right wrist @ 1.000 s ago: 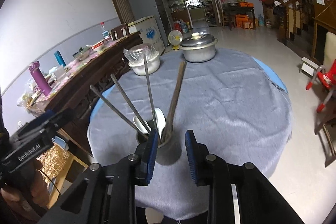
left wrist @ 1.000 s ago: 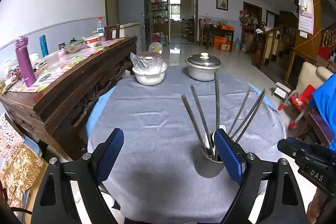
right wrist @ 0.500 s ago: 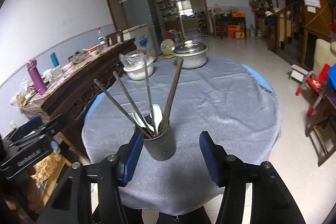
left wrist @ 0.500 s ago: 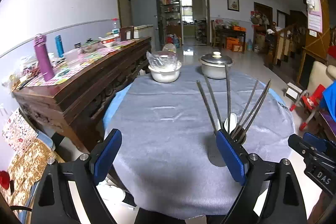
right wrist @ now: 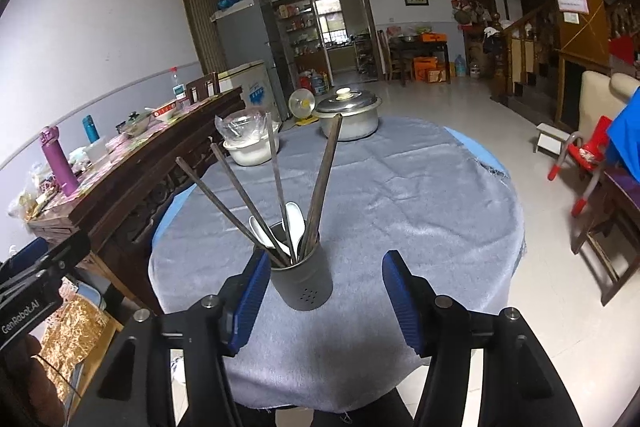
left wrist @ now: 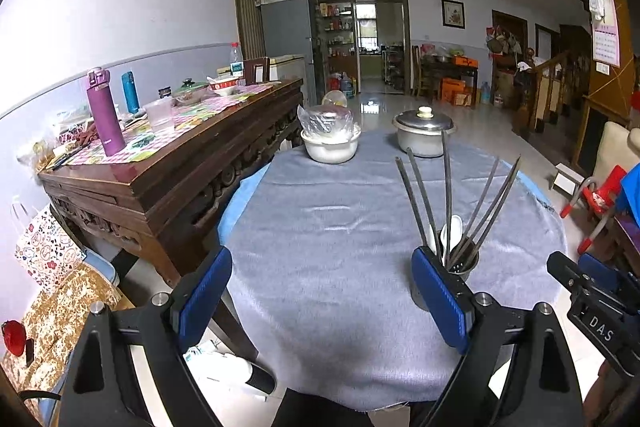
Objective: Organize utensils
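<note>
- Utensil holder: upright on grey-clothed counter, containing chopsticks and white spoons.
- Right gripper: jaws spread, holder between them, untouched.
- Left gripper: jaws spread, empty.

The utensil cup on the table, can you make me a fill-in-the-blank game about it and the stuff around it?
1. The chopsticks stand in a gray ____ on the table.
2. The spoons poking out among them are ____ in color.
3. The right gripper has its blue fingers ____, holding nothing.
4. The metal pot at the far side has a ____ on top.

Missing words: cup; white; open; lid
</note>
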`<control>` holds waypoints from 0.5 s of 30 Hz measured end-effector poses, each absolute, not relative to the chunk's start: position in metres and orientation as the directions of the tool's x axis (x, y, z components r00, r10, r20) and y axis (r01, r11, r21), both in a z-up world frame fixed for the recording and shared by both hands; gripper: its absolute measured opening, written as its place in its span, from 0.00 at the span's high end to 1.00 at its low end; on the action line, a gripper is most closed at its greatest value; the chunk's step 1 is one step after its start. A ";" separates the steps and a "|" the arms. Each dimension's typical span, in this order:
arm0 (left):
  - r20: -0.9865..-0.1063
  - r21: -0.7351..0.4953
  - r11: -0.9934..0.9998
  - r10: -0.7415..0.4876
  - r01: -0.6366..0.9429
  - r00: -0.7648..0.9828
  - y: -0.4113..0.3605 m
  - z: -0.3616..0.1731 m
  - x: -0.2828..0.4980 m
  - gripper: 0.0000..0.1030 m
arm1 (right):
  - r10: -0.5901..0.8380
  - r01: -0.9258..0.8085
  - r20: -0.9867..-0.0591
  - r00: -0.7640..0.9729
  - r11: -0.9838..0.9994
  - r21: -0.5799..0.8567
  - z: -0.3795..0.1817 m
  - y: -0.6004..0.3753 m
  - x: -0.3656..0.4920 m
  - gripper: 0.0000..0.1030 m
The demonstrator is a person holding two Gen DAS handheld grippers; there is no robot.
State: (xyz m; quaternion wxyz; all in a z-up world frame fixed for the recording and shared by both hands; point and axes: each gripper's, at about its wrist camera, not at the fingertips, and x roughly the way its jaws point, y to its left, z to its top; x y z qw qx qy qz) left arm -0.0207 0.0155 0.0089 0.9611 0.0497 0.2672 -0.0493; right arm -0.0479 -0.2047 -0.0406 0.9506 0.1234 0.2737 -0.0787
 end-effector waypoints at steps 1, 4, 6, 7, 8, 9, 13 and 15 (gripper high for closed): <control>-0.518 0.068 0.990 -0.068 0.120 0.853 0.017 0.009 -0.022 0.11 | -0.076 0.213 -0.541 0.838 0.957 0.195 -0.041 -0.203 -0.048 0.40; -0.512 0.067 0.991 -0.065 0.116 0.857 0.019 0.011 -0.023 0.11 | -0.071 0.205 -0.533 0.843 0.959 0.196 -0.040 -0.199 -0.049 0.40; -0.510 0.064 0.991 -0.069 0.117 0.858 0.020 0.013 -0.024 0.11 | -0.073 0.201 -0.528 0.846 0.961 0.189 -0.039 -0.196 -0.049 0.40; -0.512 0.063 0.991 -0.072 0.122 0.856 0.020 0.013 -0.024 0.11 | -0.069 0.197 -0.527 0.847 0.961 0.192 -0.038 -0.195 -0.050 0.40; -0.514 0.063 0.990 -0.078 0.128 0.854 0.019 0.013 -0.025 0.11 | -0.065 0.195 -0.527 0.847 0.961 0.195 -0.038 -0.195 -0.050 0.40; -0.516 0.064 0.989 -0.081 0.132 0.853 0.018 0.013 -0.025 0.11 | -0.063 0.193 -0.528 0.847 0.961 0.195 -0.039 -0.195 -0.050 0.40; -0.519 0.071 0.988 -0.079 0.136 0.851 0.016 0.012 -0.025 0.11 | -0.059 0.194 -0.528 0.847 0.959 0.204 -0.040 -0.195 -0.051 0.40; -0.519 0.068 0.989 -0.079 0.133 0.851 0.017 0.012 -0.025 0.11 | -0.061 0.197 -0.526 0.848 0.959 0.206 -0.040 -0.196 -0.052 0.40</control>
